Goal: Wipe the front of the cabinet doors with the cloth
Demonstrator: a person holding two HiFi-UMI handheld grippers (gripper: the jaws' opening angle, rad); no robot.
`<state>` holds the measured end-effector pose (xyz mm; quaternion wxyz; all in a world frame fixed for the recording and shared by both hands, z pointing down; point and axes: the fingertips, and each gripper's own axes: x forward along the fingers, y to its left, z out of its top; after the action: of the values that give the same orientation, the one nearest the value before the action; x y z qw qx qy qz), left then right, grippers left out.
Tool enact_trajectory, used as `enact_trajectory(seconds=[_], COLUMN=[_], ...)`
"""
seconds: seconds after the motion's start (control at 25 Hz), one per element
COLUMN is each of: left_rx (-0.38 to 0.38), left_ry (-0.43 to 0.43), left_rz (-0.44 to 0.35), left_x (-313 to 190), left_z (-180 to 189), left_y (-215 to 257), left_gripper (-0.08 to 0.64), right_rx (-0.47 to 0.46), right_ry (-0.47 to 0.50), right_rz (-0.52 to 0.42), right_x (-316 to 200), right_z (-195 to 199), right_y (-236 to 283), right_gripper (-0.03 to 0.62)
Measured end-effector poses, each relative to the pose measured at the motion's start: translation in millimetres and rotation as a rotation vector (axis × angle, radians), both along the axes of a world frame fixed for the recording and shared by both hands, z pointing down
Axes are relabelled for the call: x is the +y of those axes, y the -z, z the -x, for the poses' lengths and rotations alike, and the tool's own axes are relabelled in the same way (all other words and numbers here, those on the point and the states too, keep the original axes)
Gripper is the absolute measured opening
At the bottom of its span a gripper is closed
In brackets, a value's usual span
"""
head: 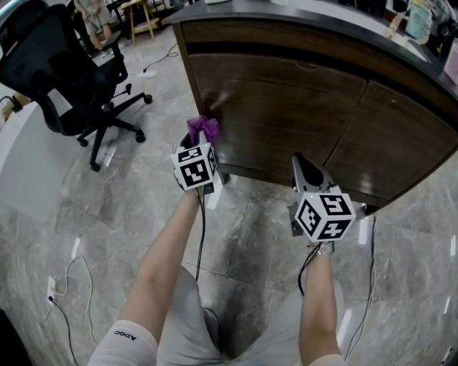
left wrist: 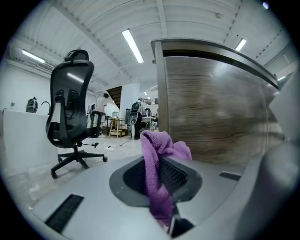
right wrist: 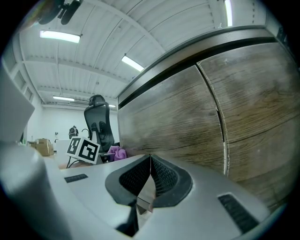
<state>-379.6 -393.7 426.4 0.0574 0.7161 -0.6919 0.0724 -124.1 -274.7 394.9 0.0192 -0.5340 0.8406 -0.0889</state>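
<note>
A purple cloth [head: 203, 129] is clamped in my left gripper [head: 200, 143], bunched up above the jaws close to the left end of the dark wooden cabinet front [head: 286, 107]. From the left gripper view the cloth [left wrist: 160, 168] hangs between the shut jaws, with the cabinet's left corner [left wrist: 211, 112] just ahead. My right gripper [head: 306, 166] is shut and empty, pointing at the lower cabinet near the seam between two doors [right wrist: 220, 117]. In the right gripper view the cloth [right wrist: 116, 153] shows small at the left beside the left gripper's marker cube [right wrist: 84, 149].
A black office chair [head: 68, 71] stands on the marble floor [head: 107, 214] to the left. A grey countertop [head: 308, 21] overhangs the cabinet. Cables [head: 68, 286] trail on the floor at the lower left. A person stands by a table [left wrist: 99, 112] far off.
</note>
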Motion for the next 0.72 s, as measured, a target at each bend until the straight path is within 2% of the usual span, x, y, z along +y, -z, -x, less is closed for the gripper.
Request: enact_trajectory(seconds=[0.08, 0.16, 0.24, 0.28, 0.36, 0.44, 0.52, 0.6, 0.72], left_rx=[0.001, 0.022, 0.086, 0.125, 0.183, 0.201, 0.203, 0.215, 0.232], left_ry=[0.072, 0.151, 0.187, 0.174, 0.087, -0.043, -0.171, -0.286, -0.408], left_rz=[-0.001, -0.035, -0.136, -0.213, -0.368, -0.453, -0.458, -0.426, -0.365], left_x=[1.6, 6.6, 16.2, 22.1, 34.5, 45.5, 53.9, 61.5, 70.1], left_z=[18.6, 38.7, 51.1, 50.9, 34.0, -3.0, -50.5, -96.3, -147.8], left_y=[2.1, 11.9, 36.3, 54.4, 93.6, 121.3, 129.7, 124.0, 105.5], left_gripper=[0.055, 0.055, 0.055, 0.055, 0.055, 0.055, 0.055, 0.055, 0.055], right_rx=[0.001, 0.0, -0.002, -0.005, -0.012, -0.02, -0.028, -0.031, -0.022], right_ry=[0.0, 0.0, -0.004, -0.007, -0.015, -0.022, -0.029, -0.033, -0.036], right_rz=[-0.002, -0.003, -0.005, -0.006, -0.006, -0.005, -0.006, -0.007, -0.009], right_x=[1.0, 1.7, 2.2, 2.4, 2.6, 2.3, 2.4, 4.4, 9.9], right_z=[-1.3, -3.7, -7.5, -10.1, -15.6, -21.0, -25.2, -27.6, -31.6], right_y=[0.8, 2.1, 3.3, 3.6, 3.7, 4.1, 5.2, 5.6, 6.5], right_gripper=[0.028, 0.028, 0.029, 0.029, 0.029, 0.028, 0.029, 0.029, 0.029])
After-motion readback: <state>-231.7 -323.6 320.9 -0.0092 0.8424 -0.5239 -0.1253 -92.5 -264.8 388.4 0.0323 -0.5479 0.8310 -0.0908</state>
